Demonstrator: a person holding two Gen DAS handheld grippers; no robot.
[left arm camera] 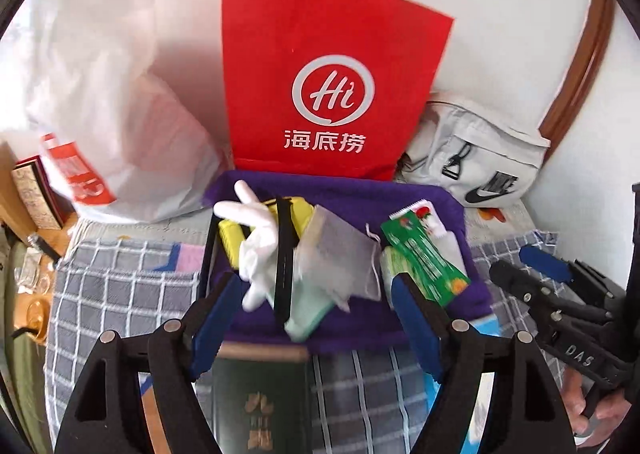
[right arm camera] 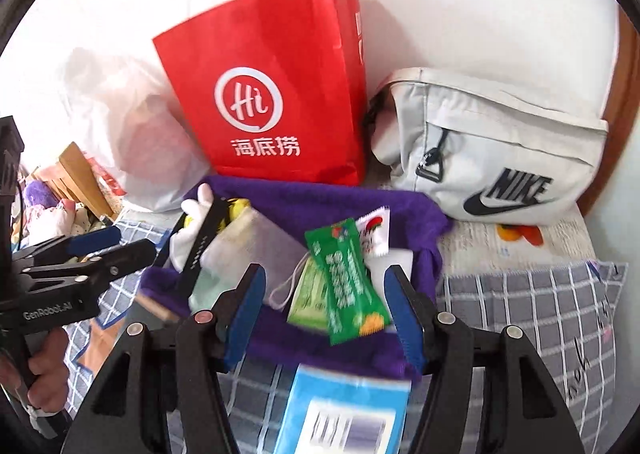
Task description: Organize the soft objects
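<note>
A purple towel (left arm camera: 360,197) lies spread on a grey checked cloth (left arm camera: 120,294) with small things piled on it. On it are a white glove (left arm camera: 256,230), a black strap (left arm camera: 284,254), a yellow box (left arm camera: 230,242), a mesh pouch (left arm camera: 336,254) and a green sachet (left arm camera: 424,258). My left gripper (left arm camera: 312,306) hangs open above the towel's near left part, its pads touching nothing. Over the near right part my right gripper (right arm camera: 326,294) also stands open, with the green sachet (right arm camera: 348,282) lying below between its fingers.
A red paper bag (left arm camera: 332,73) stands against the wall behind the towel, a white plastic bag (left arm camera: 112,113) to its left, a grey Nike bag (left arm camera: 480,157) to its right. A dark green book (left arm camera: 260,394) and a blue box (right arm camera: 344,410) lie at the towel's near edge.
</note>
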